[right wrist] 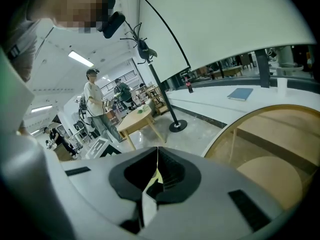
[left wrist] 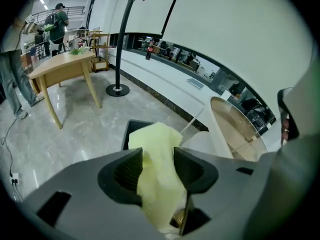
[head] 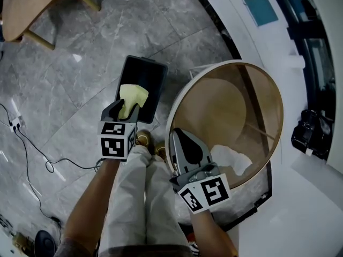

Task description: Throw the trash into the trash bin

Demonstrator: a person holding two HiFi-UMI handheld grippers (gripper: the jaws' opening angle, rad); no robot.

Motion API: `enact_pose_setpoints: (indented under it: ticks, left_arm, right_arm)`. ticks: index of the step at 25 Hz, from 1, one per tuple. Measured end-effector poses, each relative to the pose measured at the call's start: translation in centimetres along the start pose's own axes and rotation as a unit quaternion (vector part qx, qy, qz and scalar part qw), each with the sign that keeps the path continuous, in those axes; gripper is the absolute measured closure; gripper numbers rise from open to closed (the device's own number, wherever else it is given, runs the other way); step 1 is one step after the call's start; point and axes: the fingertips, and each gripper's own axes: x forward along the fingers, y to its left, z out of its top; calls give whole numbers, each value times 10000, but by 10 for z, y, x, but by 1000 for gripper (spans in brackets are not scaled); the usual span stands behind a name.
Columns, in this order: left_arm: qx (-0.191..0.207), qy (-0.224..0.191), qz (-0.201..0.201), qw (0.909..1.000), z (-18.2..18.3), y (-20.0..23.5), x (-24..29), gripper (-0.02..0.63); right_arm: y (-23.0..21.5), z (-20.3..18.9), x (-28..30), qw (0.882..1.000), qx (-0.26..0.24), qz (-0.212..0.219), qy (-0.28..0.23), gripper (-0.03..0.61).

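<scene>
Round table [head: 230,100]: it stands at 3 o'clock of the trash bin and is only a bystander to this drop.
Trash bin [head: 154,82]: black and open-topped, it stands on the floor at 12 o'clock of the left gripper, with its mouth directly under the yellow napkin.
Left gripper [head: 125,110]: the jaws stand about half apart and are released rather than clamped. The napkin hangs loosely in the gap, and the pads on either side do not seem to squeeze it.
Right gripper [head: 179,138]: it is at 4 o'clock of the left one, by the table's rim, with its jaws closed together. A thin pale sliver shows in the seam, and it is unclear whether that is a scrap or just background.
Yellow napkin [head: 133,93]: it looks very light, soft and limp, so it is likely to cling to a pad or drift as it falls. A pinch anywhere on its bunched middle should hold it, and crushing does it no harm.
White crumpled paper [head: 231,158]: it lies at 4 o'clock of the right gripper. Whether it rests on the glass or beneath it cannot be told, but it probably handles as lightly as the napkin.
</scene>
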Motion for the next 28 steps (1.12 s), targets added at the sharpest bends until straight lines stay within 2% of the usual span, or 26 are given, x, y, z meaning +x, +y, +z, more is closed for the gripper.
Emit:
enact_pose_setpoints:
  ticks: [10, 16, 18, 20, 28]
  left_arm:
    - [56, 68, 13, 10000, -5, -5, 2, 405]
    - [49, -129, 155, 9998, 5, -7, -6, 414]
    - [46, -191, 245, 9995, 9, -6, -11, 441]
    - [57, -206, 358, 9991, 11, -3, -15, 578]
    - [29, -54, 389, 9992, 3, -2, -21, 594]
  right_arm:
    - [-5, -2, -7, 10000, 51, -67, -20, 558]
    - [-6, 1, -14, 9999, 72, -87, -74, 558]
    - [-7, 3, -17, 9999, 77, -93, -98, 560]
    - [-7, 5, -18, 9999, 70, -92, -114, 558]
    - [-4, 4, -22, 9999, 71, -56, -132, 558]
